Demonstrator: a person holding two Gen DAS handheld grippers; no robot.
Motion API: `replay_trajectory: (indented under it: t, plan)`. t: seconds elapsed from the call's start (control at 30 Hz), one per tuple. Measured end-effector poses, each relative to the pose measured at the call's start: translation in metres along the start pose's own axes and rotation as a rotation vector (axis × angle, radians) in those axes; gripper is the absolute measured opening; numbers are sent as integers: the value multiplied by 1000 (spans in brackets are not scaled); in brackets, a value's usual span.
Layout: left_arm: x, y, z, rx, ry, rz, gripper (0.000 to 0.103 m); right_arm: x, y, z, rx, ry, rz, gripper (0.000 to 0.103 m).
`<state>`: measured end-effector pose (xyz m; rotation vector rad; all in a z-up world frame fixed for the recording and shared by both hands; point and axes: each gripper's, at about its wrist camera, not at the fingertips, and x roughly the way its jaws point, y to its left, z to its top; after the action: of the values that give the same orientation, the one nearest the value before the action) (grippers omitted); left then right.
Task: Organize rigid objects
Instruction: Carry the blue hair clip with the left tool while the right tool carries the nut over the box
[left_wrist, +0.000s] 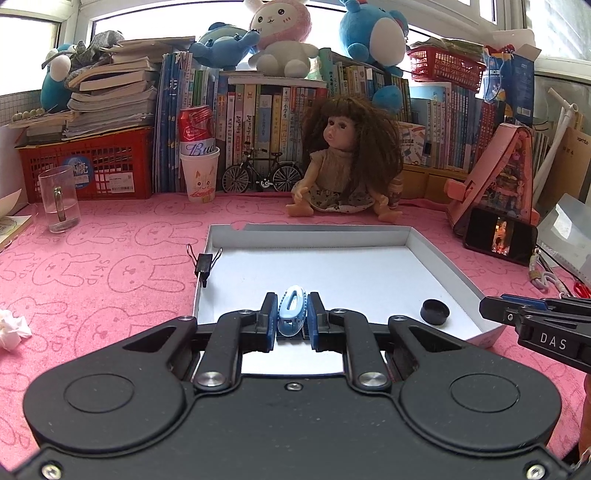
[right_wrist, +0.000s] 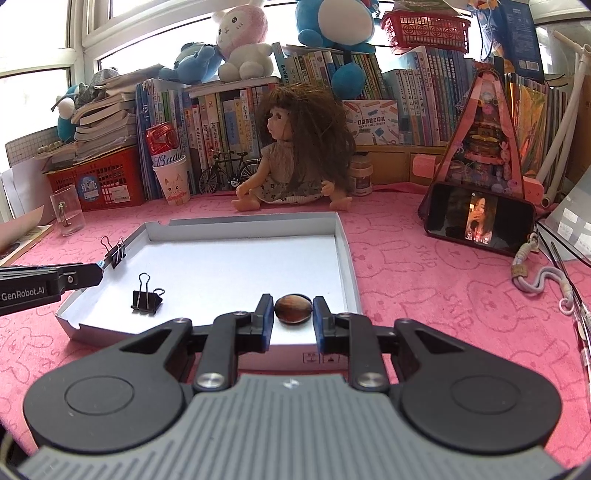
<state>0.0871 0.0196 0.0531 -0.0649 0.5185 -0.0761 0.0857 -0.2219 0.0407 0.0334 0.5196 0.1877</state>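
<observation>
Pink rabbit-print cloth covers the tabletop (left_wrist: 110, 266); behind it stand packed books, plush toys, a long-haired doll (left_wrist: 343, 162), a red crate and a glass mug (left_wrist: 59, 199).

Hidden or unclear: each hand-held gripper's body blocks the near rim of the white tray (left_wrist: 443, 254). What lies under the left one's fingers cannot be seen.

Left hand-held gripper (left_wrist: 293, 314): pads pressed onto a pale blue hair clip (left_wrist: 293, 308), held upright over the tray's near edge. Ahead and left of it, a black binder clip (left_wrist: 204, 264) sits clamped on the tray wall; to its right, a black cap (left_wrist: 435, 311) rests on the tray floor.

Right hand-held gripper (right_wrist: 293, 314): fingers nearly together, pinching a brown oval stone-like piece (right_wrist: 294, 309). Left of it, another binder clip (right_wrist: 146, 297) lies inside the tray. Far right, a phone (right_wrist: 480, 218) leans against a pink stand.
</observation>
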Motion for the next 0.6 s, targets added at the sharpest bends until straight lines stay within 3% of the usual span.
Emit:
replay_trajectory:
  t: [0.27, 0.43, 0.6]
  plan:
    - [32, 4, 21, -17, -5, 19, 16, 29, -4, 22, -1, -10, -1, 27]
    - [57, 5, 34, -18, 3, 21, 16, 51, -15, 26, 77, -25, 34, 27]
    - [83, 3, 35, -14, 18, 35, 16, 76, -20, 24, 115, -8, 10, 27]
